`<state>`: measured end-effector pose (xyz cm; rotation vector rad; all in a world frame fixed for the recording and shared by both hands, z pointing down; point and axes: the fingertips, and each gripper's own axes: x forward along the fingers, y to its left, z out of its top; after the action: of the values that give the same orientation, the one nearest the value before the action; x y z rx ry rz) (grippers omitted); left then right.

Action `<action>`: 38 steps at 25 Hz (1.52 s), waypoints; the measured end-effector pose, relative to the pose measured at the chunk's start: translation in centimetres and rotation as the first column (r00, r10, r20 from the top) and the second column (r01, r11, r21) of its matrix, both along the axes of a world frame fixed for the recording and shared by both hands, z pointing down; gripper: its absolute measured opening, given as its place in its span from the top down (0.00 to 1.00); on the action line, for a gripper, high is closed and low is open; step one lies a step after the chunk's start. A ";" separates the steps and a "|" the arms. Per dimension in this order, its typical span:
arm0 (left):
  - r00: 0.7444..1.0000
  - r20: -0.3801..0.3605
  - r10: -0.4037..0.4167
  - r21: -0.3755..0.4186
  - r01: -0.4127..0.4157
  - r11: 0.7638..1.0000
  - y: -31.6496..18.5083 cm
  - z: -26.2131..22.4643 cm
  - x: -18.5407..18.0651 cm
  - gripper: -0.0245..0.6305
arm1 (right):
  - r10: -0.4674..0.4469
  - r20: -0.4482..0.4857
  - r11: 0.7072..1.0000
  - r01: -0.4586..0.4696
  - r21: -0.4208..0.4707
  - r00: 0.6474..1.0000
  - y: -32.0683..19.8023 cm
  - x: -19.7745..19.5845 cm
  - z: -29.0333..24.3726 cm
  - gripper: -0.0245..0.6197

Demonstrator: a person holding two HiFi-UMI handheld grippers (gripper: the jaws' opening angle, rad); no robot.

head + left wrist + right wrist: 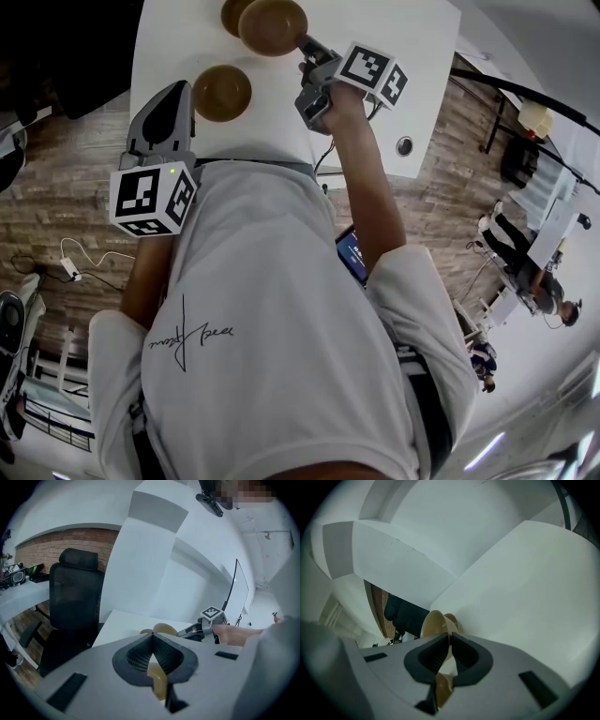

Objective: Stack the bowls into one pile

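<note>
Three brown bowls are over the white table (pixel 394 28). My right gripper (pixel 306 47) is shut on the rim of one bowl (pixel 273 26), which it holds beside and partly over a second bowl (pixel 232 13) at the far edge. In the right gripper view the held bowl (pixel 435 623) shows above the closed jaws of the right gripper (pixel 450 637). My left gripper (pixel 184 92) is at the left rim of the third bowl (pixel 222 92), nearer the front. In the left gripper view the left gripper (pixel 152 641) has closed jaws with a tan bowl rim (pixel 158 681) between the pads.
A black office chair (pixel 75 602) stands off the table's left side. A round cable hole (pixel 404 145) sits in the table's front right corner. A phone (pixel 351 253) shows at my right hip. Other people (pixel 539 281) are far right on the wooden floor.
</note>
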<state>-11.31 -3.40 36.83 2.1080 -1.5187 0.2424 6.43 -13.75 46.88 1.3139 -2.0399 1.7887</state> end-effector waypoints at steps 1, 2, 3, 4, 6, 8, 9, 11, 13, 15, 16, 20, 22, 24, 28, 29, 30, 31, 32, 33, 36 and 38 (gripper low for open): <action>1.000 0.001 -0.005 -0.001 0.005 1.000 0.1 0.0 -0.2 0.96 | -0.005 0.001 1.000 0.005 0.001 1.000 -0.1 -0.2 0.0 0.92; 1.000 0.002 -0.010 -0.003 0.010 1.000 0.2 0.0 -0.3 0.96 | -0.010 0.001 1.000 0.010 0.001 1.000 -0.2 -0.4 0.0 0.92; 1.000 0.003 -0.014 -0.005 0.014 1.000 0.2 0.1 -0.5 0.96 | -0.014 0.002 1.000 0.014 -0.001 1.000 -0.3 -0.6 0.1 0.92; 1.000 0.004 -0.019 -0.006 0.019 1.000 0.3 0.1 -0.6 0.96 | -0.018 0.002 1.000 0.018 -0.003 1.000 -0.3 -0.8 0.2 0.92; 1.000 0.005 -0.028 -0.010 0.028 1.000 0.4 0.2 -0.8 0.96 | -0.023 0.005 1.000 0.023 -0.006 1.000 -0.5 -1.1 0.3 0.92; 0.999 0.006 -0.038 -0.013 0.038 0.999 0.6 0.3 -1.2 0.96 | -0.026 0.008 1.000 0.027 -0.010 1.000 -0.5 -1.7 0.5 0.92; 0.999 0.006 -0.042 -0.015 0.042 0.999 0.6 0.4 -1.5 0.96 | -0.027 0.009 1.000 0.028 -0.012 1.000 -0.4 -2.0 0.6 0.92; 0.999 0.005 -0.050 -0.016 0.050 0.999 0.8 0.5 -1.9 0.96 | -0.028 0.009 0.999 0.028 -0.016 1.000 -0.4 -2.5 0.8 0.92; 0.998 0.004 -0.056 -0.017 0.056 0.998 0.8 0.5 -2.1 0.96 | -0.028 0.009 0.999 0.028 -0.021 1.000 -0.5 -2.6 1.1 0.92; 0.998 0.005 -0.063 -0.021 0.063 0.998 0.8 0.6 -2.2 0.96 | -0.026 0.008 0.999 0.026 -0.026 1.000 -0.7 -2.7 1.2 0.93; 0.998 0.006 -0.067 -0.023 0.067 0.997 0.8 0.6 -2.3 0.96 | -0.027 0.005 0.999 0.027 -0.027 1.000 -0.9 -2.6 1.2 0.92; 0.996 0.009 -0.083 -0.031 0.084 0.996 1.1 0.8 -3.1 0.96 | -0.031 0.003 0.999 0.031 -0.026 1.000 -1.4 -3.0 1.3 0.92; 0.996 0.009 -0.092 -0.034 0.092 0.995 1.3 0.9 -3.5 0.96 | -0.033 0.006 0.999 0.033 -0.027 0.999 -1.6 -3.5 1.3 0.92; 0.995 0.007 -0.099 -0.039 0.100 0.994 1.4 0.9 -3.9 0.96 | -0.037 0.005 0.999 0.037 -0.028 0.999 -1.8 -3.9 1.5 0.92; 0.993 0.007 -0.117 -0.045 0.117 0.992 1.5 1.0 -4.5 0.96 | -0.044 -0.002 0.998 0.044 -0.035 0.999 -2.2 -4.3 1.9 0.92; 0.993 0.007 -0.121 -0.047 0.121 0.992 1.5 1.0 -4.6 0.96 | -0.043 -0.003 0.998 0.043 -0.038 0.999 -2.3 -4.3 2.1 0.92; 0.992 0.007 -0.124 -0.049 0.124 0.991 1.5 1.1 -4.8 0.96 | -0.042 -0.003 0.998 0.042 -0.039 0.999 -2.4 -4.4 2.2 0.92; 0.992 0.007 -0.127 -0.050 0.127 0.991 1.6 1.2 -4.9 0.96 | -0.041 -0.004 0.998 0.041 -0.041 0.999 -2.4 -4.4 2.3 0.92; 0.992 0.007 -0.129 -0.051 0.129 0.990 1.7 1.2 -5.0 0.96 | -0.040 -0.005 0.998 0.040 -0.042 0.999 -2.4 -4.4 2.3 0.92; 0.991 0.006 -0.131 -0.051 0.131 0.990 1.8 1.2 -5.1 0.96 | -0.039 -0.007 0.998 0.038 -0.044 0.999 -2.4 -4.4 2.4 0.92; 0.991 0.005 -0.134 -0.052 0.134 0.990 1.9 1.3 -5.3 0.96 | -0.033 -0.013 0.998 0.032 -0.052 0.999 -2.5 -4.3 2.8 0.92; 0.991 0.005 -0.136 -0.053 0.136 0.989 1.8 1.3 -5.4 0.96 | -0.029 -0.016 0.998 0.028 -0.057 0.999 -2.6 -4.2 3.0 0.92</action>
<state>-16.71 -1.58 38.14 1.9538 -1.6308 0.2323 2.21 -16.35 49.83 1.2730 -1.9744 1.8036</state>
